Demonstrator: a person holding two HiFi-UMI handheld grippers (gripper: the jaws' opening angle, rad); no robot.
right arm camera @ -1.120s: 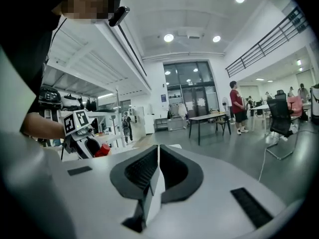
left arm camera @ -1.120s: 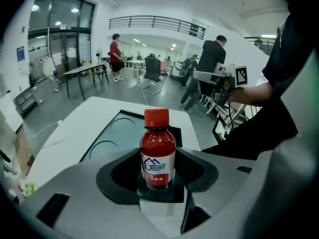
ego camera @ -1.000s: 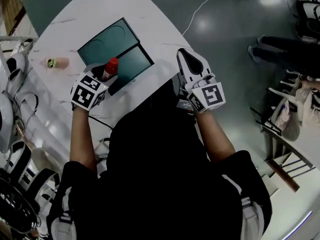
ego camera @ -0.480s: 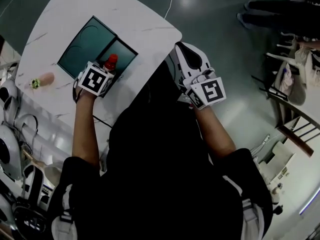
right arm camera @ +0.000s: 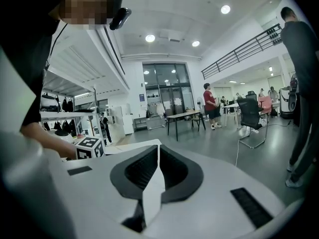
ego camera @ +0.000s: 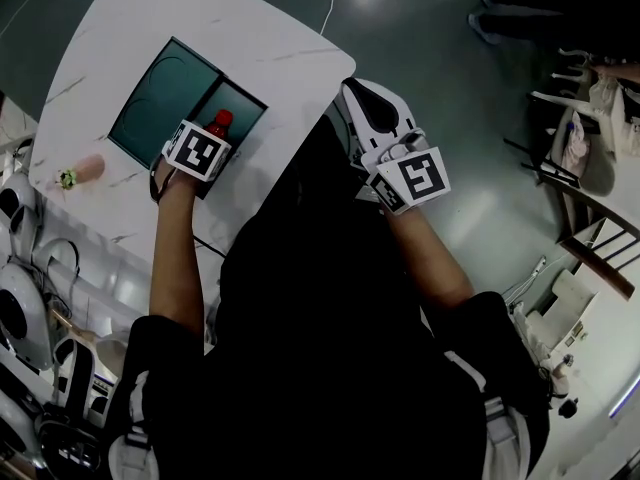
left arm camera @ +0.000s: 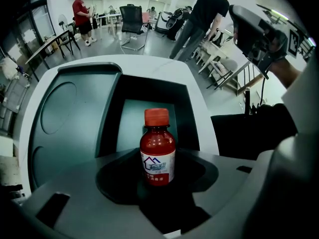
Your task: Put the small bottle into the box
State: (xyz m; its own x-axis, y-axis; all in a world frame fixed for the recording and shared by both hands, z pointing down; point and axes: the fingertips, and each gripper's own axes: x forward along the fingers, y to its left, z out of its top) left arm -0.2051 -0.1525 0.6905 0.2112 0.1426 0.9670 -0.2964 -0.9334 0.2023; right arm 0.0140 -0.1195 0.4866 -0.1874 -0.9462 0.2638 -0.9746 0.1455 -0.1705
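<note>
Red bottle [left arm camera: 157, 153] is held upright in the left gripper [ego camera: 214, 138], whose jaws are spread wide and closed on the bottle's sides. Box [left arm camera: 112, 114] is laid open on the table [ego camera: 200, 18], with a shallow half with round recesses at left and a deeper half at right. Bottle is carried at the near edge of the deeper half; whether its base is down on the box floor cannot be told. Judged: pick-up is done and the approach nearly so; lowering into the deep half and release are left.

Surroundings, left to right: white equipment [ego camera: 20, 308] is ranged along the left edge, off the table. A small pink item [ego camera: 84, 168] is seen on the table, well apart from the box. Nothing is seen inside the deep half to block the bottle. Right gripper [right arm camera: 157, 156] is held empty, jaws pressed together, beyond the table's corner and clear of the work. Chairs and bystanders are noted further right, well apart.
</note>
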